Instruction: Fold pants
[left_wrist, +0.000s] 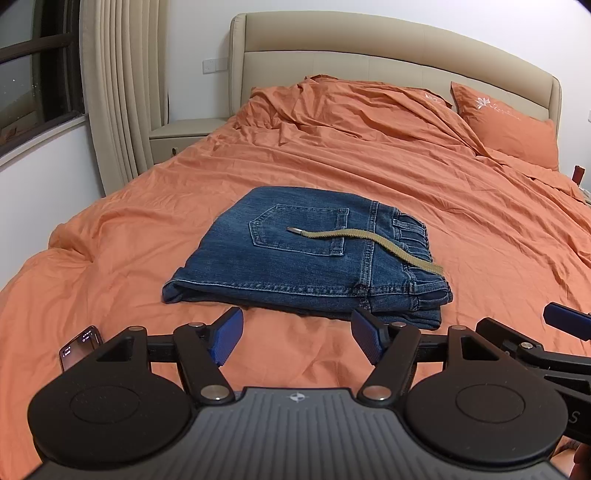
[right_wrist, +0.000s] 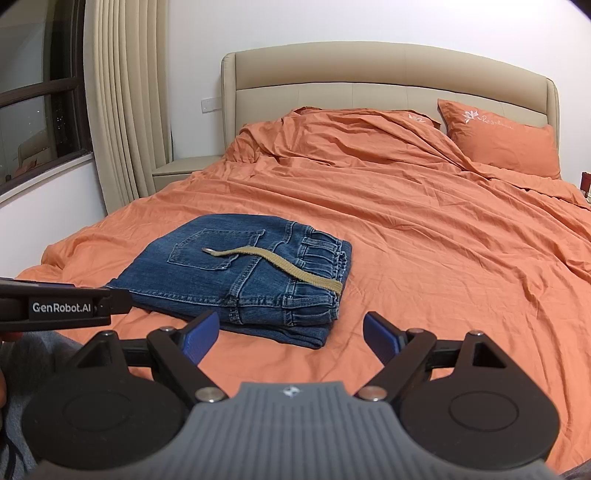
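**Jeans folded on bed, both claws wide and empty**

Jeans sit folded into a compact stack on the orange bedspread; back pocket faces up, waistband end toward 3 o'clock in the left wrist view. A tan drawstring lies loose across the pocket and trails over the waistband edge.

Left gripper: fingers spread wide, nothing between the blue pads; jeans lie just past the fingertips at 12 o'clock, not touching as far as I can tell. Right gripper: also wide apart, holding nothing; jeans at roughly 11 o'clock from it, near corner of the stack between the two pads in the view — contact can't be judged.

Left gripper body shows at 9 o'clock in the right wrist view; right gripper's tip shows at 3 o'clock in the left wrist view — the two are side by side at the foot of the bed.

Other items: phone at 9 o'clock beside the left gripper, screen lit; pillow at 1 o'clock against the headboard; nightstand and curtain at 10–11 o'clock.
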